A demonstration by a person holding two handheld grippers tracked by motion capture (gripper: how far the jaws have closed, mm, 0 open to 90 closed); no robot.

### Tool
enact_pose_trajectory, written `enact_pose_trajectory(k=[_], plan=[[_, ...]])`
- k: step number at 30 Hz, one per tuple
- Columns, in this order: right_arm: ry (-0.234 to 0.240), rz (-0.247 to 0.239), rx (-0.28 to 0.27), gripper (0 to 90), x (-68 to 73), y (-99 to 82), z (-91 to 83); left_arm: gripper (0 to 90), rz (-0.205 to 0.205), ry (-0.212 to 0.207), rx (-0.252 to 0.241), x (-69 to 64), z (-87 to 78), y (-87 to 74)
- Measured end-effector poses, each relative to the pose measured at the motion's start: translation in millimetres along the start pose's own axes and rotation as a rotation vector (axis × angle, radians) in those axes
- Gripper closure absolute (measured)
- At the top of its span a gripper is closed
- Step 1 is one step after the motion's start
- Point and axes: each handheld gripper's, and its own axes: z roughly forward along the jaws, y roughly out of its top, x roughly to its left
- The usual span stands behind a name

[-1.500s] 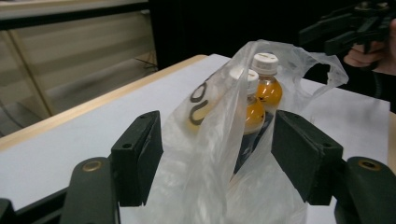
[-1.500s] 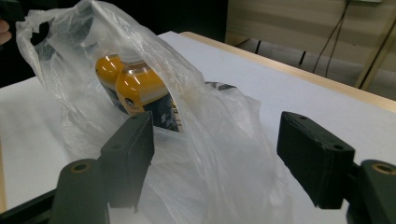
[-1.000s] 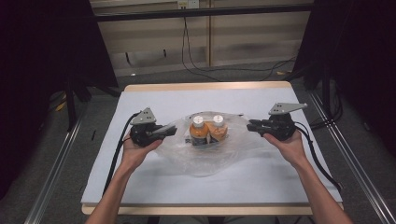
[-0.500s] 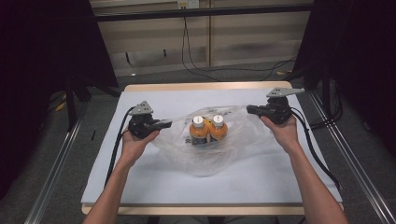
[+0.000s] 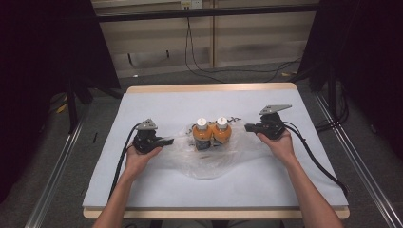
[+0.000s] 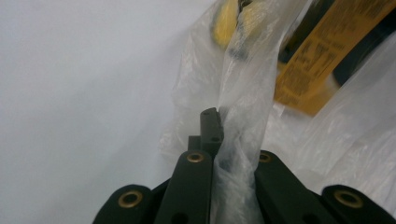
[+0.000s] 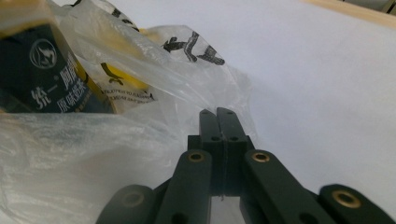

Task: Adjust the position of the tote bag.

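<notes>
Pinching the flimsy, slippery plastic bag at opposite edges, left gripper and right gripper are both clenching film, sparing the heavy bottles.

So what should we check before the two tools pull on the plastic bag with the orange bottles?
1. Left tool pinching the clear crinkly plastic bag: ok, film runs between its closed jaws.
2. Right tool holding the bag: cannot tell; its jaws are shut and plastic lies against them, but no film shows between them.
3. Two orange bottles with white caps upright: ok, side by side inside the bag.
4. Bag resting on the white-covered table: ok.
5. Black cables trailing from the tools away from the bag: ok.
</notes>
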Motion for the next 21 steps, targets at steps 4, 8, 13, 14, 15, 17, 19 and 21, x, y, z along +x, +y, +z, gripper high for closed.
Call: enact_pose_trajectory(k=[4,8,13,14,15,17,19,21], plan=[[-0.015,-0.017,0.04,90.0,1.8,-7.8,8.2,90.0,0.006,0.009,0.04,1.0,7.3,-4.3],[-0.023,-0.013,0.075,90.0,-0.2,-17.8,18.8,90.0,0.011,0.017,0.073,2.2,14.7,-9.6],[-0.063,-0.027,0.127,90.0,0.1,-20.6,23.8,88.8,0.009,0.045,0.065,-0.9,16.4,-10.5],[-0.068,-0.027,0.129,90.0,-0.1,-20.6,23.6,88.3,0.001,0.042,0.056,-0.6,16.6,-11.2],[-0.075,-0.031,0.121,90.0,-0.3,-21.3,23.9,87.2,-0.006,0.038,0.046,-0.2,16.6,-12.2],[-0.079,-0.029,0.12,90.0,0.4,-21.7,23.5,83.8,0.001,0.037,0.048,-0.7,15.2,-12.3],[-0.084,-0.028,0.112,88.5,1.2,-21.9,22.2,76.6,0.003,0.047,0.044,-3.0,11.7,-10.8],[-0.068,-0.026,0.084,79.2,0.1,-20.0,18.2,67.2,0.011,0.032,0.019,-5.3,6.4,-7.7]])
